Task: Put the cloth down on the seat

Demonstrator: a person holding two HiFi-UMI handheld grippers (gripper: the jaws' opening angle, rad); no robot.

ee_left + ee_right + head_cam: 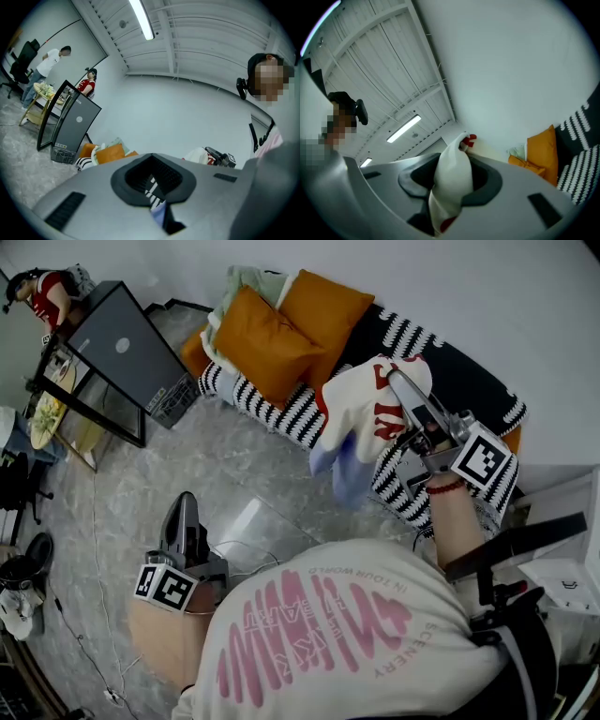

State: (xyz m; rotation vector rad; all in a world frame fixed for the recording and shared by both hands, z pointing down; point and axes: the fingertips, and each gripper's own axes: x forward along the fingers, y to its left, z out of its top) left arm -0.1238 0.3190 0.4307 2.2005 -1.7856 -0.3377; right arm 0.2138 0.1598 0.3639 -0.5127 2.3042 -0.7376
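Observation:
A white cloth [361, 413] with red print and a bluish lower edge hangs in the air over the front of the sofa seat [455, 371], which has a black and white striped cover. My right gripper [398, 382] is shut on the cloth's top, held above the seat. In the right gripper view the cloth [452, 180] fills the gap between the jaws and bulges out past them. My left gripper [183, 514] hangs low at the left above the floor, jaws together and holding nothing. The left gripper view looks toward the sofa and shows the cloth [199, 154] far off.
Two orange cushions [267, 343] and a pale green cloth [246, 279] lie at the sofa's left end. A dark panel on a stand [122, 348] and a wire basket [175, 399] stand on the marble floor at the left. White furniture [562, 563] stands at the right.

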